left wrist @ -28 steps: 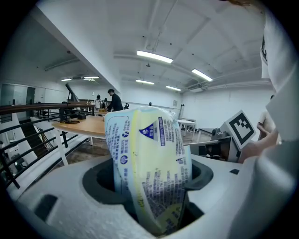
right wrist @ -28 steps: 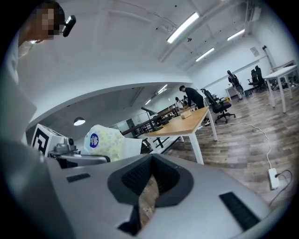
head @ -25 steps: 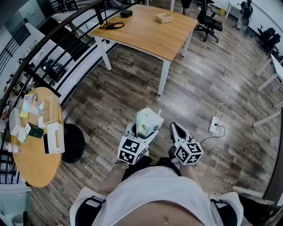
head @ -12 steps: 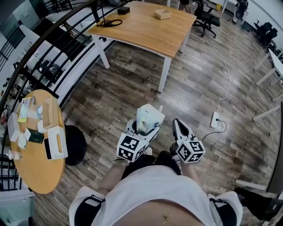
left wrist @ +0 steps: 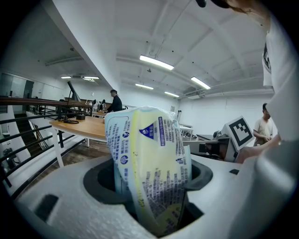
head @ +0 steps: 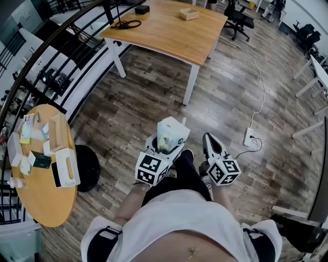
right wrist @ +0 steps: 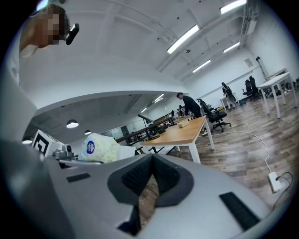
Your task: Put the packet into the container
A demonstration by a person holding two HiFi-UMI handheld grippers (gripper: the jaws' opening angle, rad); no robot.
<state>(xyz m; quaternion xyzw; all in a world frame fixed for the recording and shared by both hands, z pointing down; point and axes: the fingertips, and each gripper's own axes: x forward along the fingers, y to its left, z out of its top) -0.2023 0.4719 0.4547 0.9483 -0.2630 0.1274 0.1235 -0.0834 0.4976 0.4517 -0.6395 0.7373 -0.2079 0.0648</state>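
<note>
A pale yellow and white packet (head: 170, 134) with blue print stands upright between the jaws of my left gripper (head: 165, 146), which is shut on it. In the left gripper view the packet (left wrist: 149, 163) fills the gap between the jaws and rises above them. My right gripper (head: 209, 143) is held beside it at waist height, its jaws shut with nothing between them (right wrist: 150, 161). The right gripper view shows the packet (right wrist: 100, 148) off to its left. A small open wooden box (head: 188, 14) sits on the far wooden table (head: 169, 36).
A round wooden table (head: 43, 204) at the left carries a wooden tray (head: 58, 132), a white box (head: 65, 166) and small items. A black round stool (head: 88, 166) stands beside it. A dark railing (head: 61, 56) runs along the left. A power strip (head: 248, 137) and cable lie on the floor.
The person has walked forward: the far table slid up the frame and a dark-trousered leg now shows between the grippers. Both grippers kept their pose, packet still held.
</note>
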